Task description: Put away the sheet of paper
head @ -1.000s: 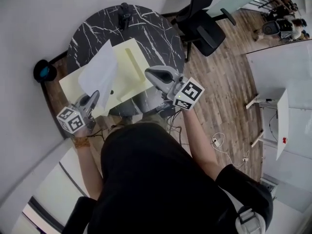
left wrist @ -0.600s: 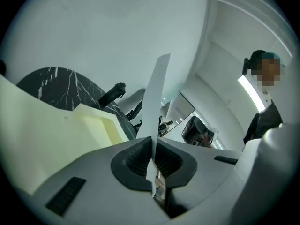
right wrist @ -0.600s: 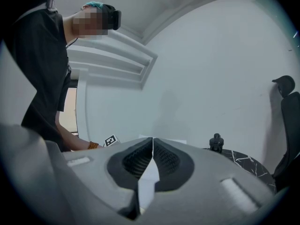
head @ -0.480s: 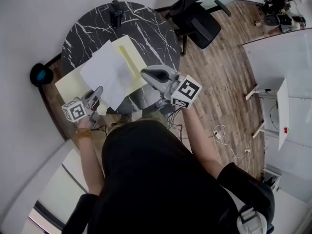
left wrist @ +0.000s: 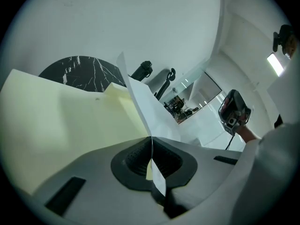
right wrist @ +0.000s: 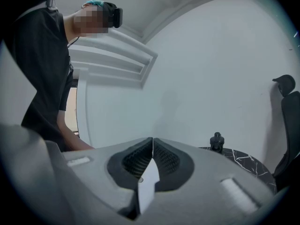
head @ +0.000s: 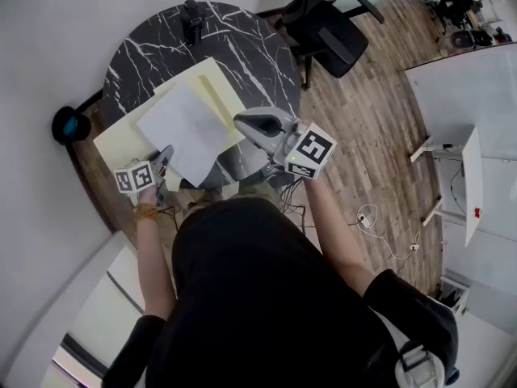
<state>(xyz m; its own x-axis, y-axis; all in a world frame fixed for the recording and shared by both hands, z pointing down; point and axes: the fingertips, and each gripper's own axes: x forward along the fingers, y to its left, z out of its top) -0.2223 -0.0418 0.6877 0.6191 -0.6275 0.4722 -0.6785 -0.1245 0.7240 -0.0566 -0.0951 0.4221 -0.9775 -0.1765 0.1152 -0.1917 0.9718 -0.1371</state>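
Black marbled table (head: 242,47) is set on a wooden floor (head: 363,136) by a white wall (head: 48,39); left gripper (left wrist: 151,149) fingers are clamped on 1 edge of the sheet of paper (head: 186,128), spread ahead of them over a yellow folder (head: 121,140); right gripper (right wrist: 152,146) fingers are pressed together, just beside the sheet.

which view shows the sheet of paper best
Head view: the whole sheet of paper shows, spread over the yellow folder on the table. Left gripper view catches only its edge, pinched in the shut left gripper. Right gripper view shows just a white sliver by its jaws, unclear what.
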